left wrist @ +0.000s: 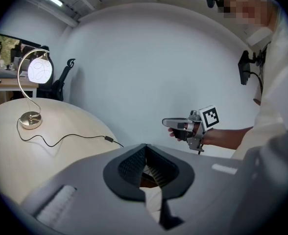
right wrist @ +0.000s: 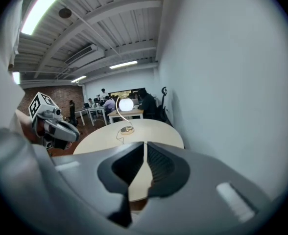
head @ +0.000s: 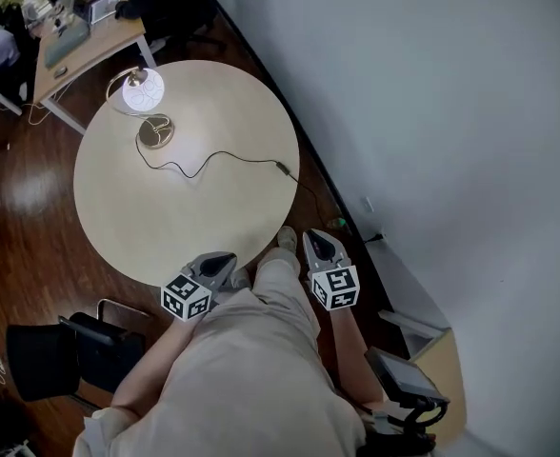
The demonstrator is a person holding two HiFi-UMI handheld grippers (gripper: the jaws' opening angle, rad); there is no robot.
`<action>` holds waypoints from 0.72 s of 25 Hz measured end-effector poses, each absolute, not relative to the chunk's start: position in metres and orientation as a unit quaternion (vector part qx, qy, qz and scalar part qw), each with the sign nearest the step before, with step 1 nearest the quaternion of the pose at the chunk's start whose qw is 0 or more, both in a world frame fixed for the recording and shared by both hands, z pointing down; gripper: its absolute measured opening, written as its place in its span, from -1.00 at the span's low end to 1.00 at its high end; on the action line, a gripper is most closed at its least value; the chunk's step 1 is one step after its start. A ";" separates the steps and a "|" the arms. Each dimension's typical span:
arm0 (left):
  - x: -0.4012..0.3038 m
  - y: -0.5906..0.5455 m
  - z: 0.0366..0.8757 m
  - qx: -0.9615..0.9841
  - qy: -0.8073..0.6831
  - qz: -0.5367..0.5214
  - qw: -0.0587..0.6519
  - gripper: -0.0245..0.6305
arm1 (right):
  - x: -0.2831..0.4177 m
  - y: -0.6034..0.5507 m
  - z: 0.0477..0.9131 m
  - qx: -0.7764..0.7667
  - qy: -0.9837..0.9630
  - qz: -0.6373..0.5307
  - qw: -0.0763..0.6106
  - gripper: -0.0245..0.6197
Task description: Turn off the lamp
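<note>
The lamp stood lit on the far part of the table, its cord trailing across the table to what looked like an inline switch near the table's wall-side edge. The left tongs and right tongs hung at the table's near edge, both closed tip to tip and empty. The step in hand seemed to be the reach, likely best done by carrying one pair over the table to that switch and pressing it with closed tips, without dragging the loose cord
</note>
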State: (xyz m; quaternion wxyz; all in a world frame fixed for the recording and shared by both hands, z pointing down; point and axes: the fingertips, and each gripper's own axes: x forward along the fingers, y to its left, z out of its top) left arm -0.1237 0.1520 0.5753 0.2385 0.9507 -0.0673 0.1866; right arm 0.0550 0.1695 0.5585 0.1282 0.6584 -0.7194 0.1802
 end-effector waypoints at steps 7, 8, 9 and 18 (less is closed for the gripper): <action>-0.106 0.115 0.578 0.939 -0.123 0.177 0.268 -1.00 | 0.060 0.117 0.571 0.607 -0.756 0.197 0.147 -0.86; -0.101 0.109 0.577 0.938 -0.129 0.177 0.269 -1.00 | 0.064 0.109 0.575 0.600 -0.759 0.202 0.149 -0.86; -0.096 0.103 0.577 0.936 -0.134 0.177 0.271 -1.00 | 0.067 0.101 0.579 0.593 -0.763 0.207 0.152 -0.86; -0.032 0.050 0.573 0.925 -0.170 0.180 0.288 -1.00 | 0.116 0.036 0.612 0.543 -0.782 0.237 0.193 -0.78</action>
